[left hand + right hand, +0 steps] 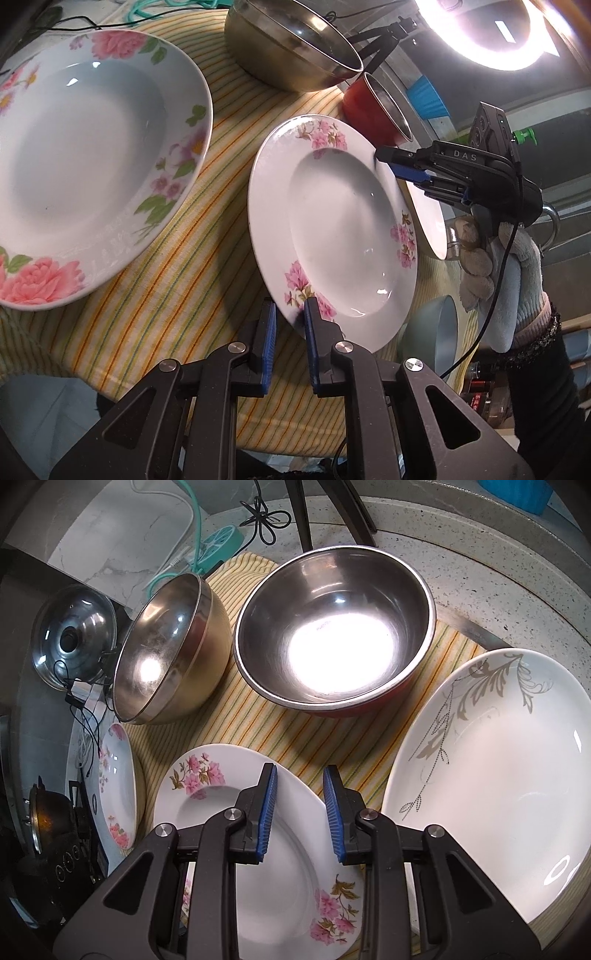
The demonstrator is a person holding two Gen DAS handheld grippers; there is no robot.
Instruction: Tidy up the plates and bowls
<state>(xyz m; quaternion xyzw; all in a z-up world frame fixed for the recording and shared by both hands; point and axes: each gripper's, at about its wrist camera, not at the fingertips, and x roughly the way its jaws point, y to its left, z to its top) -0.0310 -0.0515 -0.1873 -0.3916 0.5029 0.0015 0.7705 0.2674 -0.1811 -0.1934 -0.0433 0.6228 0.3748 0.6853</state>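
The striped cloth (155, 295) carries the big rose plate (92, 166) at nine o'clock. The small pink-flowered plate (332, 236) tilts, face toward nine o'clock, long axis running twelve to six. The left gripper (290, 314) pinches its six o'clock rim. The right gripper (388, 162), marked "DAS", straddles its two o'clock rim, blue pads apart.

bare striped cloth (295, 734) lies between small floral plate (273, 849) and red-sided steel bowl (334, 627).
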